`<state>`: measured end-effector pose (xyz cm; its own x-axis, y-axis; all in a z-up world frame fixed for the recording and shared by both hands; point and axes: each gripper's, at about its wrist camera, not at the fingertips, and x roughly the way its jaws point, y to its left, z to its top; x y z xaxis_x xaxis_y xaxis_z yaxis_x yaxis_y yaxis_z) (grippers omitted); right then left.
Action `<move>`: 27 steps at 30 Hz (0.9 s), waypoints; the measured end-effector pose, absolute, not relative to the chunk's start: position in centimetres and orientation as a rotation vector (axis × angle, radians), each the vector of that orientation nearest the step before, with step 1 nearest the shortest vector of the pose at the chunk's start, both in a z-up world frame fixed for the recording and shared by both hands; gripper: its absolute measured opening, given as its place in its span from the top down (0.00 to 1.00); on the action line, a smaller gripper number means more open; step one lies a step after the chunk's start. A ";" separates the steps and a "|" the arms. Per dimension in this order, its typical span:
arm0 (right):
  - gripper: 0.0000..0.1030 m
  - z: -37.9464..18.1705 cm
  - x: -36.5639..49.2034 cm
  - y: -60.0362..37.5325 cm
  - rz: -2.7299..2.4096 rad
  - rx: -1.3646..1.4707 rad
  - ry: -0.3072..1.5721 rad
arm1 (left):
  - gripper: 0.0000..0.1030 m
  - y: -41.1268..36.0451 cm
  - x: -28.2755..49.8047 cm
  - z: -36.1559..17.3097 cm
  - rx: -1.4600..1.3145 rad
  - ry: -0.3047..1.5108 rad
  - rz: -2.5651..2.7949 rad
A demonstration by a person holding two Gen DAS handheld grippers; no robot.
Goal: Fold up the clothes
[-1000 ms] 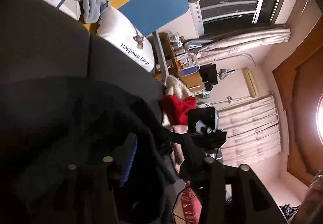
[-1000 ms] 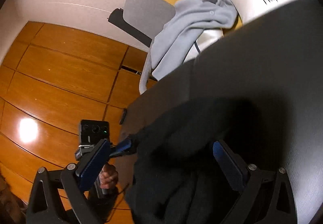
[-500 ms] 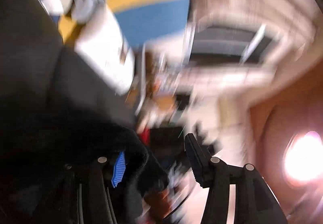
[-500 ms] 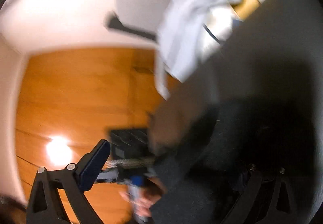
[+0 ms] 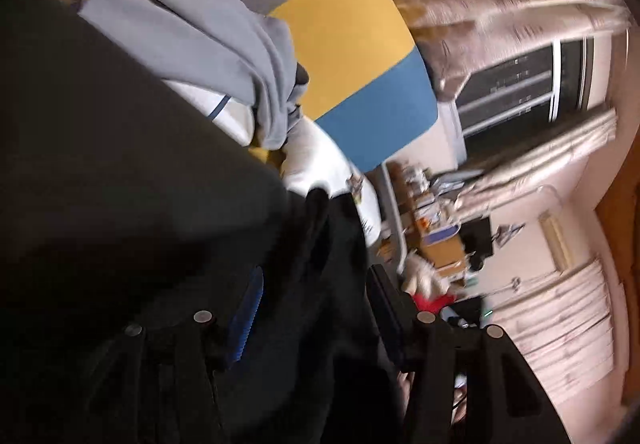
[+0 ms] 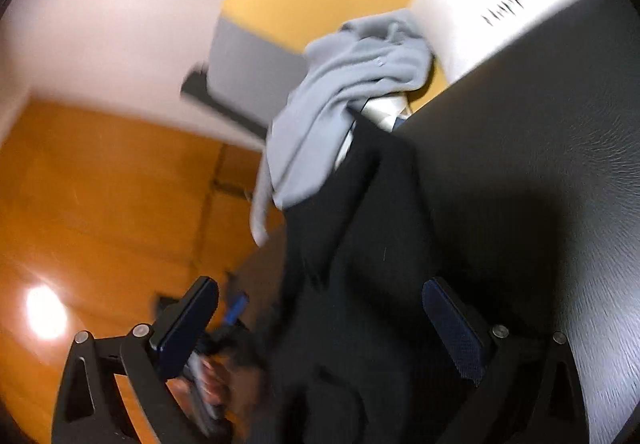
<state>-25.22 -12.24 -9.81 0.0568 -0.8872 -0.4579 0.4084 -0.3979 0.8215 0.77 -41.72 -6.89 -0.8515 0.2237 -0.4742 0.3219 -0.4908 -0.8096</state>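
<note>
- Your left gripper [image 5: 316,308] has the black garment [image 5: 320,324] bunched up between its fingers, but the blur hides any pinch, so can't tell if it's clenched.
- Same deal with your right gripper [image 6: 320,328]: black cloth fills the gap, grip unclear.
- The garment lies on the dark surface [image 6: 540,164], grey hoodie [image 6: 352,84] just past it.

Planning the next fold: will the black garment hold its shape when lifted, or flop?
Probably floppy: the black garment hangs in soft folds between the right gripper fingers. It looks thick, so likely weighty. Its matte knit should not slip much.
</note>
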 end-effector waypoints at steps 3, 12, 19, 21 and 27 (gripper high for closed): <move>0.00 -8.5 -21.1 -12.4 -1.621 1.205 -0.288 | 0.48 -39.4 5.6 -7.5 0.819 1.532 -2.507; 0.00 -6.8 -7.6 -13.0 -1.726 0.961 0.176 | 0.48 -30.6 15.1 -10.4 0.844 1.495 -2.437; 0.85 -9.8 -3.3 -17.3 -1.817 0.951 0.448 | 0.48 -26.7 17.2 -10.3 0.973 1.194 -2.519; 0.85 -8.5 -3.1 -15.7 -1.899 0.889 0.429 | 0.49 -26.3 17.6 -10.2 0.981 1.123 -2.557; 0.85 -1.2 -5.4 -6.6 -2.204 0.729 0.344 | 0.53 -26.4 18.4 -10.5 0.987 1.072 -2.625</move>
<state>-5.41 -6.60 -1.24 -0.5360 -0.5931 -0.6008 0.7480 -0.6636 -0.0120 18.45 -26.38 -10.52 -0.7754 0.1126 -0.6214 0.3546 -0.7365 -0.5760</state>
